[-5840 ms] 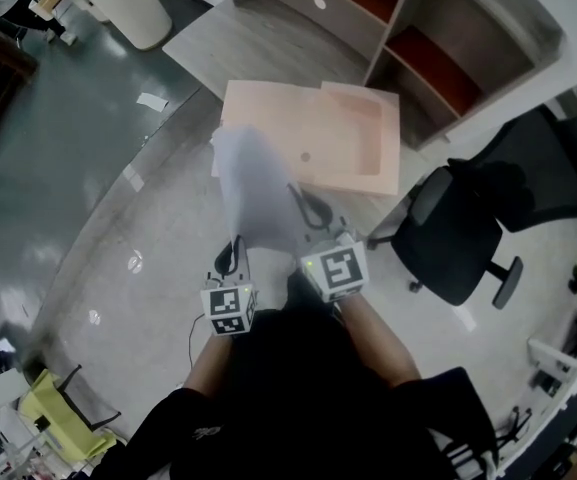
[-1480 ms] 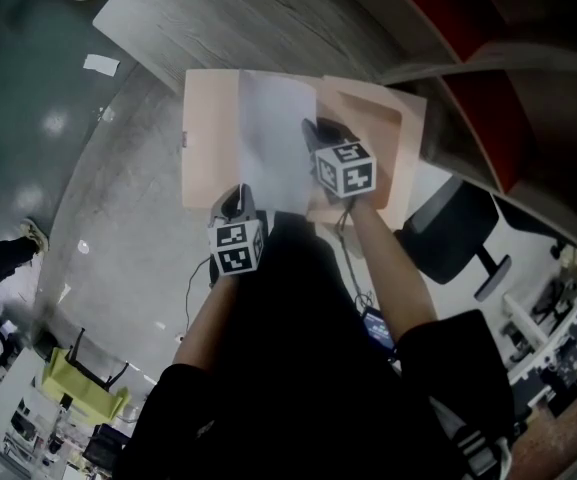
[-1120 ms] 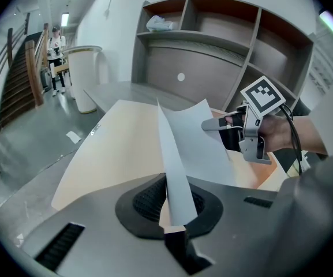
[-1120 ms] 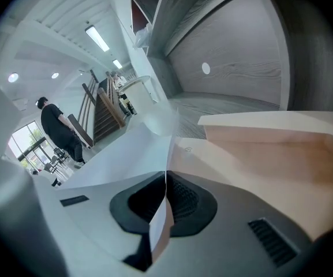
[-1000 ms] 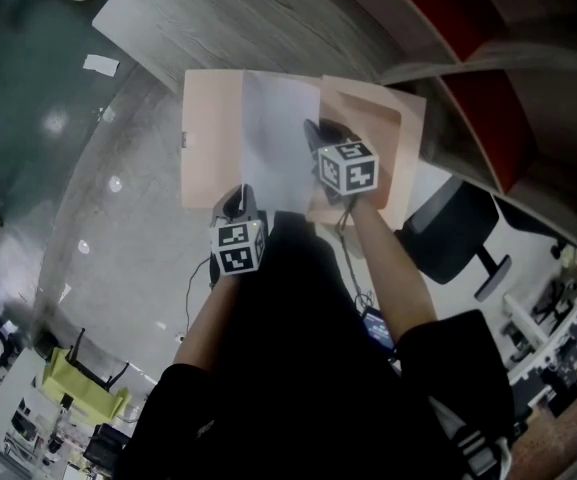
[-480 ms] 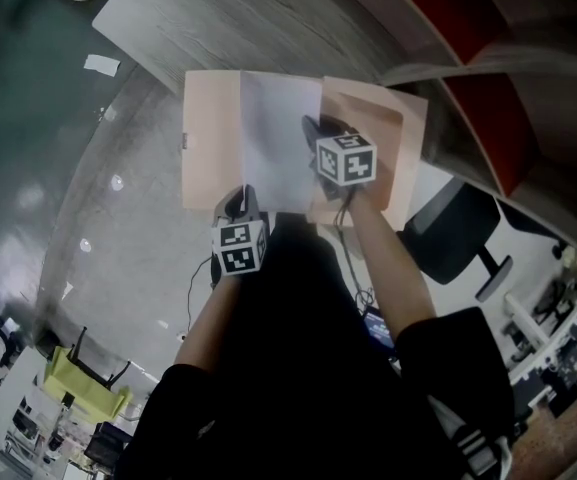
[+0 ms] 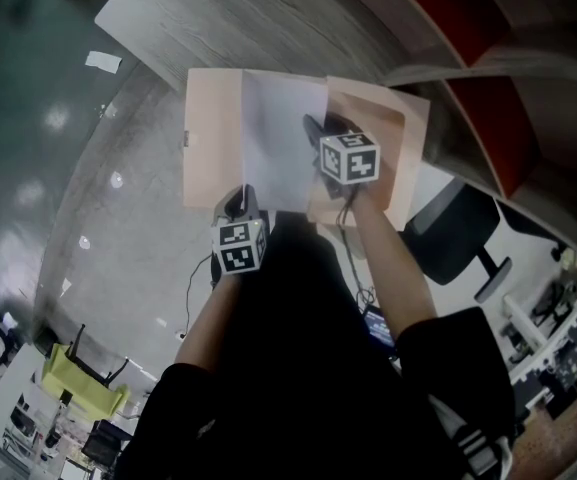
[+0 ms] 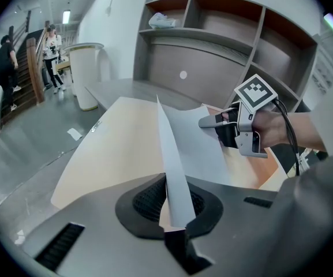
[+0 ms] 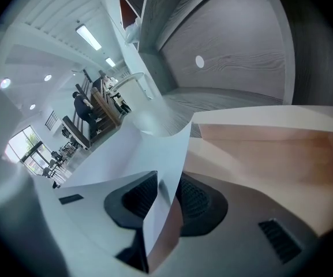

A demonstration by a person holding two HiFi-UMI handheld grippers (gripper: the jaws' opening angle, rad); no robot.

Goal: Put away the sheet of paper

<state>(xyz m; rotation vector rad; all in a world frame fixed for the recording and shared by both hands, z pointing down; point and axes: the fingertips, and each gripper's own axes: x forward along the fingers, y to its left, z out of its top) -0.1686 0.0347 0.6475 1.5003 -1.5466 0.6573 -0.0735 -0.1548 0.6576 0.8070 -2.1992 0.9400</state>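
White paper is the main change: several seconds back you held the white sheet of paper (image 7: 278, 138) up in the air short of the desk, and now it lies spread over the left half of the open peach-coloured card folder (image 7: 211, 128).

Your left gripper (image 7: 235, 196) is clamped tight on the sheet's near edge, and the paper runs straight out from its jaws. Your right gripper (image 7: 315, 125) sits at the sheet's right edge. Its jaws have just been opening, and they stand partly apart with the curled edge of the paper loose between them, no longer pinched.

The folder rests on the grey wood-grain desk (image 7: 228, 18), its right flap with the pocket (image 7: 393, 133) lying under your right forearm.

Close on the right, the grey shelf unit with red-brown compartments (image 7: 468, 58) overhangs the desk corner, hard by your right gripper. A black office chair (image 7: 448, 233) stands below it, near your right elbow. A small white scrap (image 7: 102, 62) lies on the dark floor to the left, and two people (image 8: 7, 62) are on the stairs beyond a white rounded bin (image 8: 85, 74).
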